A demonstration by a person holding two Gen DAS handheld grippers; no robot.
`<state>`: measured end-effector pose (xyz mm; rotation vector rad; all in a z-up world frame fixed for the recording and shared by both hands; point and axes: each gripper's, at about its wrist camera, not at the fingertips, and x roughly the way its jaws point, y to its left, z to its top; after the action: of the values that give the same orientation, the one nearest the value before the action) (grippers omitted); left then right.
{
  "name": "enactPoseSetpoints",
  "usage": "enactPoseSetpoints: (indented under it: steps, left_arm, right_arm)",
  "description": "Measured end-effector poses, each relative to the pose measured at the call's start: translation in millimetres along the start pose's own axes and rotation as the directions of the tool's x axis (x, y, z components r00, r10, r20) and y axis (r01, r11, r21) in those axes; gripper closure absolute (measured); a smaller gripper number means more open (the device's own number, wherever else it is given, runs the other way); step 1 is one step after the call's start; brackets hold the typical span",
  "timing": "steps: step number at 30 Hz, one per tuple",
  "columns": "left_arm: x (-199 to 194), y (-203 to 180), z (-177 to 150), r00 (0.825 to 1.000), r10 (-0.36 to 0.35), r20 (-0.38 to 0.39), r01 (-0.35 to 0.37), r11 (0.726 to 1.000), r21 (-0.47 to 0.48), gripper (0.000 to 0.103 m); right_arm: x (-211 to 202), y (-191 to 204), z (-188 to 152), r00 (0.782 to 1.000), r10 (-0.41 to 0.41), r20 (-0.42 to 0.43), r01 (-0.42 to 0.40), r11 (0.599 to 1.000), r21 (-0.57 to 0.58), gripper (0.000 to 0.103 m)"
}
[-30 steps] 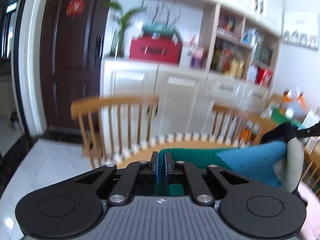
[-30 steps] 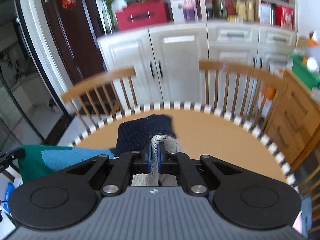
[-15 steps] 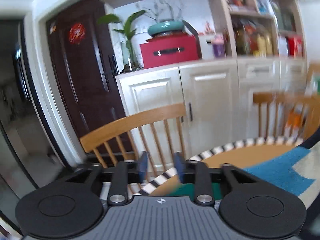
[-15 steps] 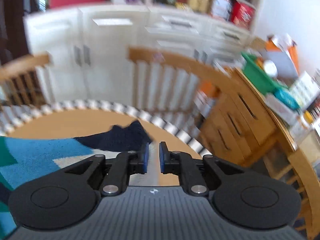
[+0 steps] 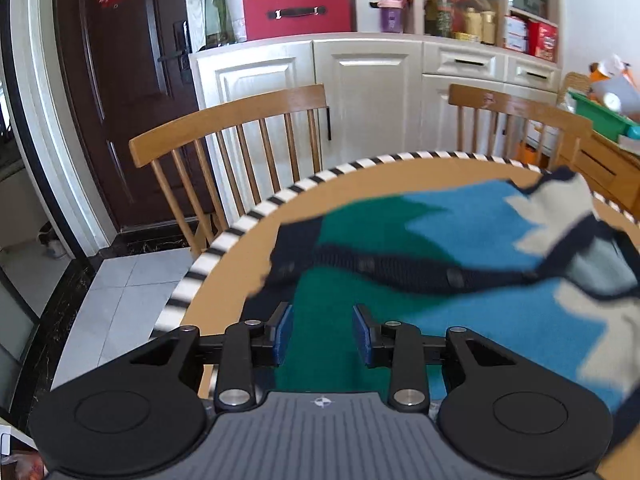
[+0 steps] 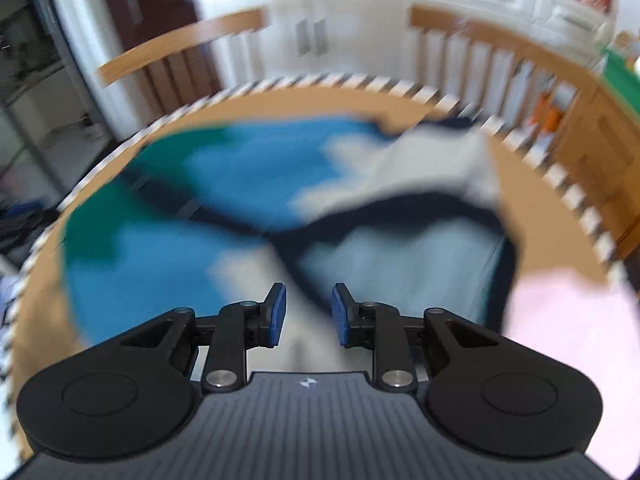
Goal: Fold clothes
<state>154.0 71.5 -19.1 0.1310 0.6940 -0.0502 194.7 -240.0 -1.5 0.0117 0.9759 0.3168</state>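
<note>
Left gripper [image 5: 322,334] and right gripper [image 6: 308,314]: jaws spread, holding nothing. Cardigan [image 5: 460,248] lying across table [image 5: 240,264], reaching far-right edge.

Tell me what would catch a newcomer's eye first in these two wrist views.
First, the blue, green and cream knitted cardigan with dark navy trim, spread over the round wooden table with a black-and-white striped rim. Next, both black tongs with blue pads, left and right, open above it and gripping nothing. Behind, a red box with a handle sits on the white cabinet.
</note>
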Motion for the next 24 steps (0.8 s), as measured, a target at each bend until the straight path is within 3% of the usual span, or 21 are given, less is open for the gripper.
enactPoseSetpoints:
  steps: [5,8,10,14,20,23,24]
  left_arm:
    - [-27,5,-51,0.999,-0.042,-0.03,0.043,0.998,0.046,0.066]
    - [-32,10,-70,0.995,-0.079,-0.058,0.081,0.996,0.024,0.062]
    - [-32,12,-75,0.993,-0.1,-0.068,0.101,0.995,0.008,0.062]
    - [-29,9,-83,0.991,-0.122,-0.061,0.124,0.992,0.017,0.059]
    - [-18,8,-89,0.99,-0.138,-0.03,0.139,0.99,0.028,0.059]
    - [-16,11,-89,0.99,-0.14,-0.022,0.14,0.99,0.026,0.058]
    - [-15,12,-88,0.99,-0.138,-0.021,0.139,0.99,0.026,0.058]
  right_arm:
    - [-11,66,-74,0.994,0.066,-0.091,-0.072,0.995,-0.068,0.074]
    - [-10,98,-98,0.989,0.106,-0.107,-0.114,0.991,-0.074,0.069]
    - [-3,108,-105,0.992,0.088,-0.094,-0.093,0.995,-0.042,0.068]
    - [10,115,-113,0.999,0.029,-0.017,-0.028,0.999,0.035,0.063]
    - [14,123,-109,0.988,-0.015,0.156,0.015,1.0,0.0,0.06]
    - [2,126,-98,0.981,-0.001,0.196,0.0,1.0,0.006,0.072]
    - [-2,124,-94,0.98,0.008,0.201,-0.011,1.0,0.015,0.089]
